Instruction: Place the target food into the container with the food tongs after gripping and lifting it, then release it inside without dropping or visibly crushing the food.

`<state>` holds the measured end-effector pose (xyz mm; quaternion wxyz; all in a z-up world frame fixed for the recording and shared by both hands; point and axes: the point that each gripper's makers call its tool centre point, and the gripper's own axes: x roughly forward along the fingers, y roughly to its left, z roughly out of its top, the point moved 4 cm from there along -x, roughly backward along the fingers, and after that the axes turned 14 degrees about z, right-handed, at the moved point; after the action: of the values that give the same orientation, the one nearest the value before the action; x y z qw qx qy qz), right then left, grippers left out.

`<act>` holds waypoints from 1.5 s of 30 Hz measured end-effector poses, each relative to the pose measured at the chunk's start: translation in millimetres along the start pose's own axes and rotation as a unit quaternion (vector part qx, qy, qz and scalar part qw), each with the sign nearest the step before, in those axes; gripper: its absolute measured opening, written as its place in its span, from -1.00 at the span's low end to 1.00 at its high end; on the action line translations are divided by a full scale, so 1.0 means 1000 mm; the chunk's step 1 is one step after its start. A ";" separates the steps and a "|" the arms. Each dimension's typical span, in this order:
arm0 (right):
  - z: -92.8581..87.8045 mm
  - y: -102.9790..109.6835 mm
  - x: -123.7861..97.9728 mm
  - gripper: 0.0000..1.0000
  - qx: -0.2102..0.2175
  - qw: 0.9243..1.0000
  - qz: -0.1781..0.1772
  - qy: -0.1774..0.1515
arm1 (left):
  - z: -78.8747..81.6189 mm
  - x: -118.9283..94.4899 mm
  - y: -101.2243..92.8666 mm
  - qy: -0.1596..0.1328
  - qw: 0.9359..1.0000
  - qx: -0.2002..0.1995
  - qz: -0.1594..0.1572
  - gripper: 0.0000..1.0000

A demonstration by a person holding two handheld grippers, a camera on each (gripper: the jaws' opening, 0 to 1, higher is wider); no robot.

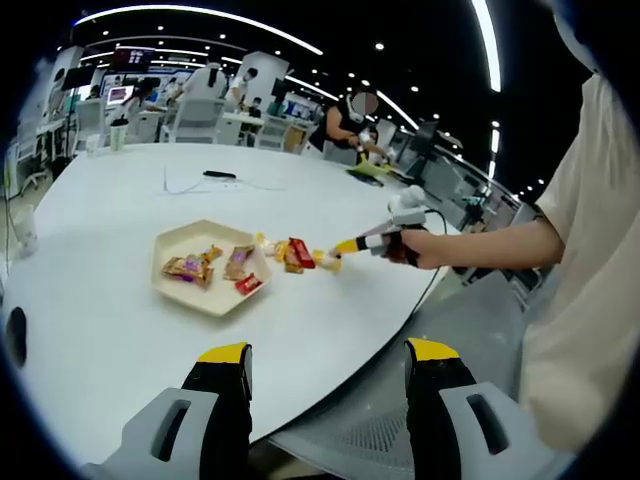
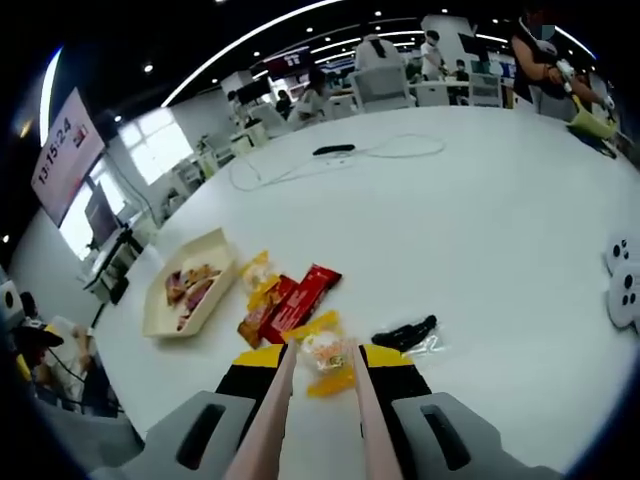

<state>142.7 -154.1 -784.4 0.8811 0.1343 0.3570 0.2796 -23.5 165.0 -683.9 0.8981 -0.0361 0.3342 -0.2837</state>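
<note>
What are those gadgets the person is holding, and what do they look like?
Each is a handheld gripper with two grey plastic jaws capped in black and yellow: the left gripper shows slotted grey bodies, and the right gripper carries pale pink food tongs between its jaws. Seen from the left gripper view, it has a white body. The person wears a cream short-sleeved top.
</note>
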 end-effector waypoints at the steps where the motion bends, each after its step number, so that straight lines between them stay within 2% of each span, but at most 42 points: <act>1: 0.001 -0.002 0.000 -0.45 0.002 1.000 -0.001 -0.002 | 0.000 0.000 0.000 0.000 1.000 0.000 0.000 0.22; 9: 0.013 -0.007 0.015 -0.45 0.005 1.000 -0.005 0.005 | 0.005 0.003 0.000 -0.001 1.000 0.004 -0.002 0.22; 11: 0.010 -0.013 0.018 -0.45 0.026 0.999 -0.017 0.013 | 0.005 0.003 0.000 0.000 1.000 0.003 -0.003 0.22; 13: 0.009 -0.017 0.022 -0.45 0.061 0.998 -0.019 0.003 | 0.005 0.003 0.000 -0.001 1.000 0.004 -0.003 0.22; 16: 0.005 -0.021 0.023 -0.45 0.072 0.997 -0.026 0.003 | 0.005 0.002 0.001 -0.001 1.000 0.004 -0.001 0.22; 25: -0.003 -0.012 0.007 -0.45 0.084 0.996 -0.027 -0.002 | 0.002 0.001 0.002 0.001 1.000 0.001 0.001 0.22; 33: -0.016 -0.025 -0.011 -0.44 0.109 0.993 -0.038 -0.020 | 0.002 0.003 -0.003 0.000 1.000 0.004 -0.006 0.22; 35: -0.016 -0.025 -0.014 -0.45 0.104 0.994 -0.038 -0.024 | 0.002 0.003 -0.003 0.000 1.000 0.004 -0.006 0.22; 40: -0.009 -0.022 -0.019 -0.45 0.063 0.997 -0.038 -0.024 | 0.001 0.003 -0.004 0.001 1.000 0.004 -0.007 0.22; 45: -0.003 -0.027 -0.020 -0.45 0.016 0.999 -0.050 -0.003 | 0.000 0.004 -0.005 0.002 1.000 0.004 -0.008 0.22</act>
<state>139.2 -187.3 -786.9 0.8925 0.1316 0.3654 0.2293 -23.0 158.8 -684.7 0.8951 -0.0343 0.3348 -0.2925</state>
